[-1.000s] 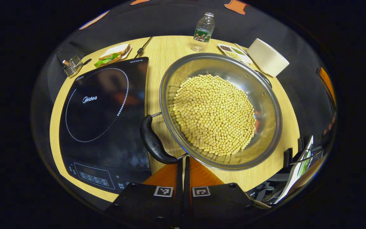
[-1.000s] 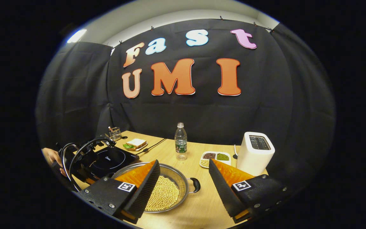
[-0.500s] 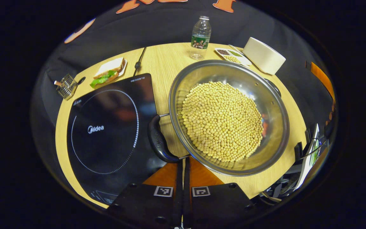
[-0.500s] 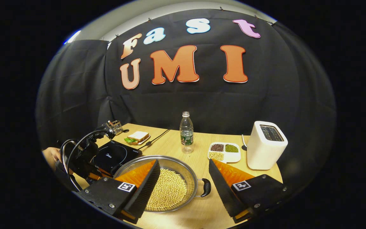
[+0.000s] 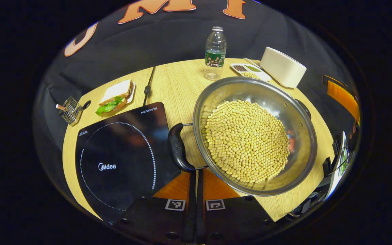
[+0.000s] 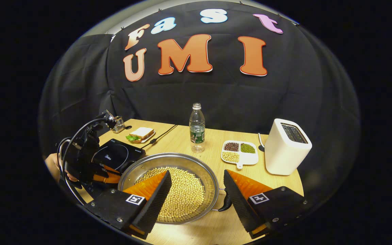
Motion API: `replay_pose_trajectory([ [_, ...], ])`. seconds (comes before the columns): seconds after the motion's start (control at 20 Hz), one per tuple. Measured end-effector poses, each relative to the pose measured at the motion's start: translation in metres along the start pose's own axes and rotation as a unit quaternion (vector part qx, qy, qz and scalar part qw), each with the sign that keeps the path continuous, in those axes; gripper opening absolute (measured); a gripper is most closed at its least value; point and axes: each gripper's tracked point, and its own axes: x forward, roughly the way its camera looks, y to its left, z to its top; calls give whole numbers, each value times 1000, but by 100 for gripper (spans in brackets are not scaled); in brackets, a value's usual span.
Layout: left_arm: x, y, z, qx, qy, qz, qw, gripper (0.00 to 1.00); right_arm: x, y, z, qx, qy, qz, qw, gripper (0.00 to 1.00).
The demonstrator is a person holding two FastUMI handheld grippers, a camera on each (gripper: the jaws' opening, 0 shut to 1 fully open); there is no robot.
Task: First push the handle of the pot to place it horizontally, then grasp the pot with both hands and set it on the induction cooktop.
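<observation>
The steel pot, full of soybeans, sits on the tabletop just right of the induction cooktop. In the left gripper view, the left gripper has its fingers pressed together, tips just below the pot's near black handle. The right gripper view shows the right gripper with fingers wide apart, the pot's other handle between them, near the right finger; the toaster, water bottle and bean dish stand beyond the pot.

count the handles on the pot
2: one black handle on the pot's cooktop side, by the shut left gripper; the other opposite, partly behind a right gripper finger.
</observation>
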Motion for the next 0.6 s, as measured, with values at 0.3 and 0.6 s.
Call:
replay_pose_trajectory([
  [0.3, -11, 1, 3, 15, -17, -8, 1000, 8, 14, -20, -21, 8, 43, -24, 999, 96],
  [0.6, -33, 13, 24, -6, -51, -11, 999, 53, 26, -26, -32, 27, 77, -26, 996, 96],
])
